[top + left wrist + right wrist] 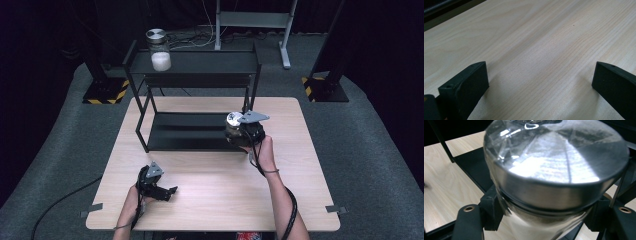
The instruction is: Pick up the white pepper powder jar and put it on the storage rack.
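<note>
A person at a wooden table (210, 190) works with two hand-held grippers to stock a black two-level shelf (195, 85). The right gripper (240, 136) has its jaws clamped on the glass body of a jar (234, 127) just under the metal lid (559, 167), and holds it at the right front corner of the shelf's lower level; whether the jar already rests on that level or hangs just above it cannot be told from the pictures. A second jar (159, 50), also metal-lidded and partly filled with something white, stands on the left end of the upper level, so that part of the stocking looks finished. The left gripper (159, 189) rests low over the near left part of the table, well apart from the shelf, its jaws spread wide with bare wood between them, holding nothing. By the look of things the job is well past halfway: what seems left is to settle the held jar squarely on the lower level, open the jaws and draw the right hand (262, 152) back without nudging the jar or the shelf's corner post.
</note>
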Motion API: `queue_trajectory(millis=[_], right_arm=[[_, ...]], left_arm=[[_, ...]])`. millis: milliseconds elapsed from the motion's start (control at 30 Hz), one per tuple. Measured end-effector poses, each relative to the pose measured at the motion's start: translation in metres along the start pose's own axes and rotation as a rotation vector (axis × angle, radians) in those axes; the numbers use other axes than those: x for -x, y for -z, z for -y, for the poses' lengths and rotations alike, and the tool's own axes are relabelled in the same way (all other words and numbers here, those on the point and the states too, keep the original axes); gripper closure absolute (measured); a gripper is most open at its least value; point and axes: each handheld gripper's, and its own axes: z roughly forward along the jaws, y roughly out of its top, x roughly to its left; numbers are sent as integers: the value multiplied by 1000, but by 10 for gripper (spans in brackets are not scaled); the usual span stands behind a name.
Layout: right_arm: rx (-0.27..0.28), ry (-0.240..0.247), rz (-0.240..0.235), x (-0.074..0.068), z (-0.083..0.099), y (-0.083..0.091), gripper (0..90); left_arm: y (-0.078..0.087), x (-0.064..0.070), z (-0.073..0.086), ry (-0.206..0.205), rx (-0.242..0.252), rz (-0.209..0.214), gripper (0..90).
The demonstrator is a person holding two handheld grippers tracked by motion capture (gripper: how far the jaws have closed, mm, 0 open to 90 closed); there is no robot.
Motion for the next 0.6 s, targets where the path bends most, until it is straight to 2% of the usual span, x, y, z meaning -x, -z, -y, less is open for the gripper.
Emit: queue_trajectory(millis=[600], right_arm=[[19,1,15,12,-25,4,301]], left_arm=[[0,0,0,1,-1,1,1]])
